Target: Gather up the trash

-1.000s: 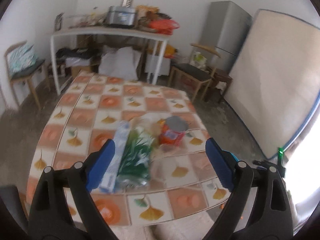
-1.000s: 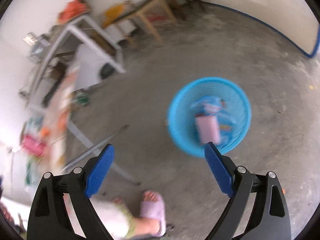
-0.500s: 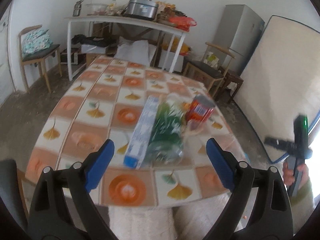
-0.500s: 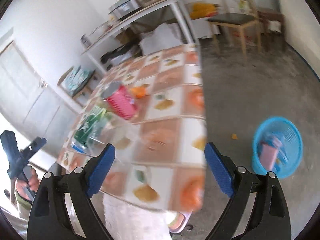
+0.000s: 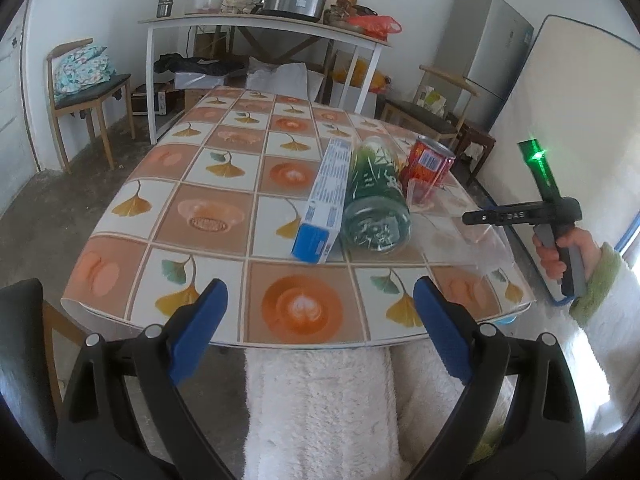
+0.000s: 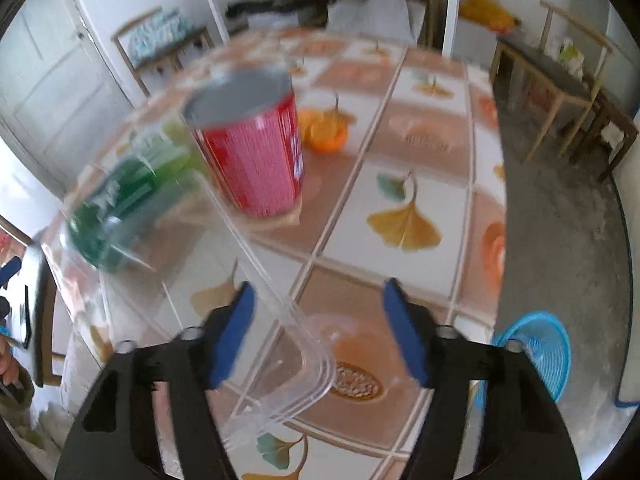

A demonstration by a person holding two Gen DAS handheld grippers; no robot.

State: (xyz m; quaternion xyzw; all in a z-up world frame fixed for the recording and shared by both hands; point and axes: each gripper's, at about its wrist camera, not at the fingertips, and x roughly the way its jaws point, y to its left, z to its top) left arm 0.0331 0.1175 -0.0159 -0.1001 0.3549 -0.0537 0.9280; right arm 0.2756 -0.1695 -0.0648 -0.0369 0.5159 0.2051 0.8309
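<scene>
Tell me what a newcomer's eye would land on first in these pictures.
First, the trash cluster on the tiled table: a red can standing beside a green bottle and a blue-and-white box, both lying down. Next, the clear plastic container between the right gripper's closing jaws, and the blue basket on the floor.

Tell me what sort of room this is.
Likely a lived-in home kitchen or dining room doubling as storage: a tiled-pattern table, a fridge, a shelf table with cookware, a mattress against the wall.
</scene>
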